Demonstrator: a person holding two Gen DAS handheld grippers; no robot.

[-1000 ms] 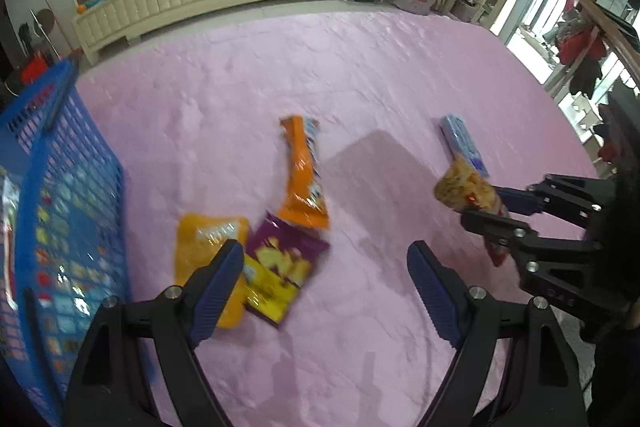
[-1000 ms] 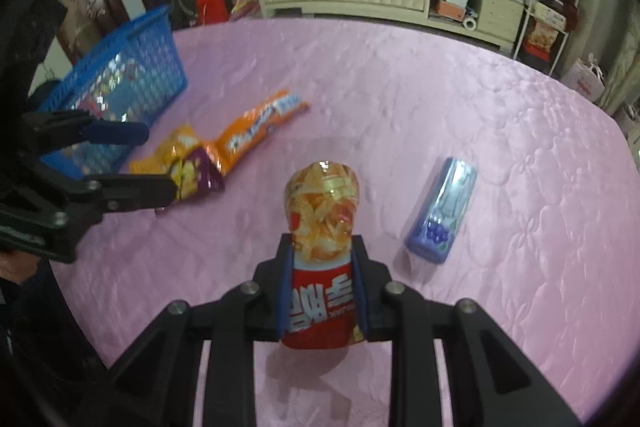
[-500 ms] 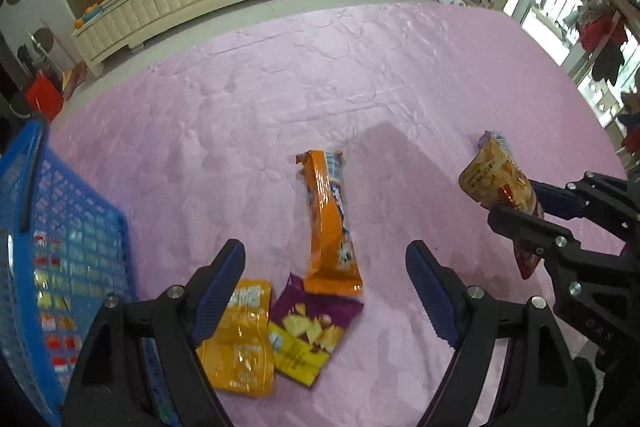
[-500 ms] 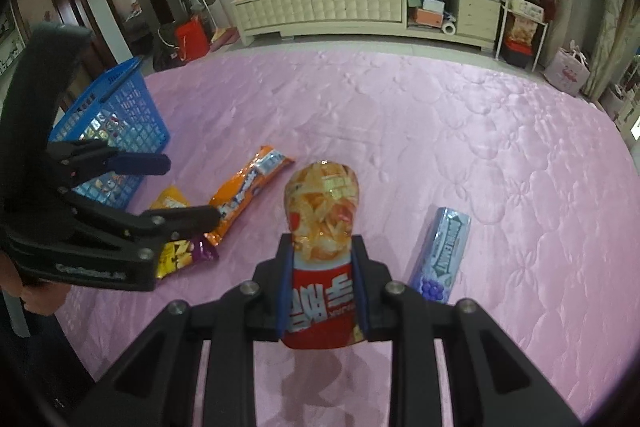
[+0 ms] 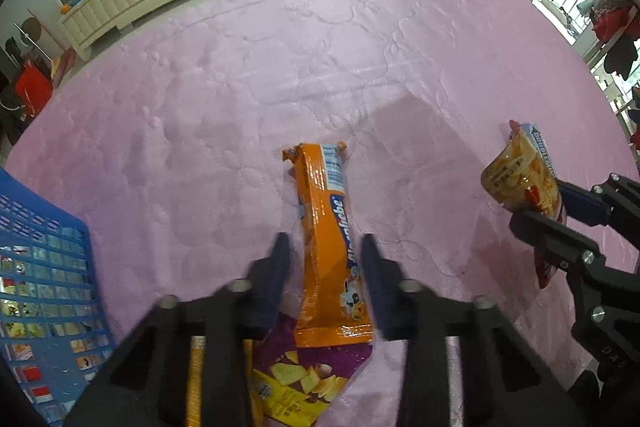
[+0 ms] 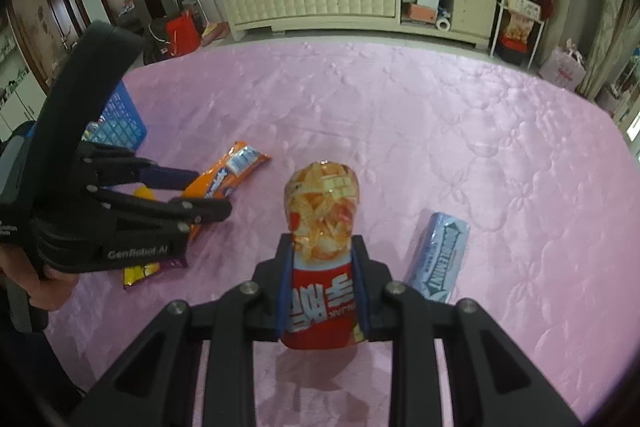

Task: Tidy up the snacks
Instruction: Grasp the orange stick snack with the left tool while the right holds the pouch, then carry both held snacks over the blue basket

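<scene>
A long orange snack packet point(image 5: 320, 211) lies flat on the pink quilted surface point(image 5: 320, 47). My left gripper point(image 5: 324, 251) points down over it. Its jaws are closing, with the packet's lower half between them and a sliver of pink still showing beside the left finger. The packet's near end overlaps a purple chip packet point(image 5: 312, 375), and a yellow packet point(image 6: 142, 193) lies beside that. My right gripper point(image 6: 322, 251) is shut on a red and orange snack bag point(image 6: 322, 211), held upright above the surface, to the right of the left gripper.
A blue mesh basket point(image 5: 36, 267) holding several packets stands at the left edge. A blue gum pack point(image 6: 440, 255) lies right of the held bag. A cream cabinet point(image 6: 320, 3) runs along the far wall. A hand point(image 6: 48, 283) grips the left gripper's handle.
My left gripper moved forward and down over the orange packet, and its wide jaws came in close around it. The right gripper kept its hold on the snack bag and drifted slightly.
</scene>
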